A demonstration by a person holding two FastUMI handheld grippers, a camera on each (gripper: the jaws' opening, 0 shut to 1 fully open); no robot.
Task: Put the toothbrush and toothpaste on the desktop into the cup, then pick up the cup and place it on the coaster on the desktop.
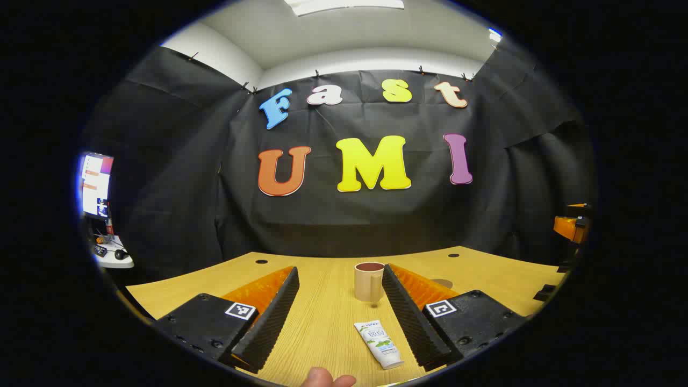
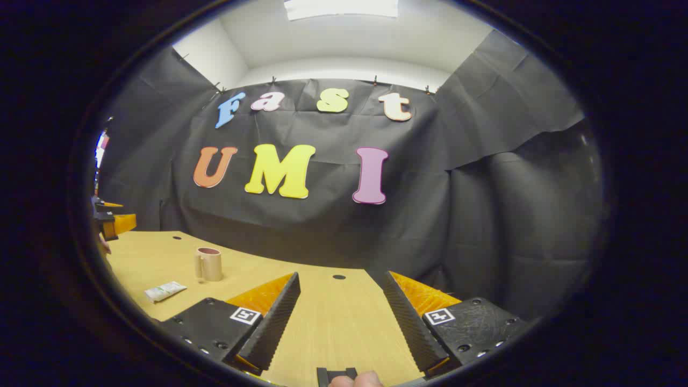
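Toothpaste in a small white tube (image 1: pixel 379 344) lies flat on the light wooden desktop (image 1: pixel 322 322), near its front edge. The tan round cup (image 1: pixel 368 281) stands upright behind it, toward the back edge. The left gripper (image 1: pixel 339 314) is wide open, holding nothing. The right gripper (image 2: pixel 338 317) is wide open too, over bare wood.

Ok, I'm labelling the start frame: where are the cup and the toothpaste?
cup (image 1: pixel 368 284), left gripper view, on its side wall.
toothpaste (image 1: pixel 379 342), left gripper view, on the middle of the tube.
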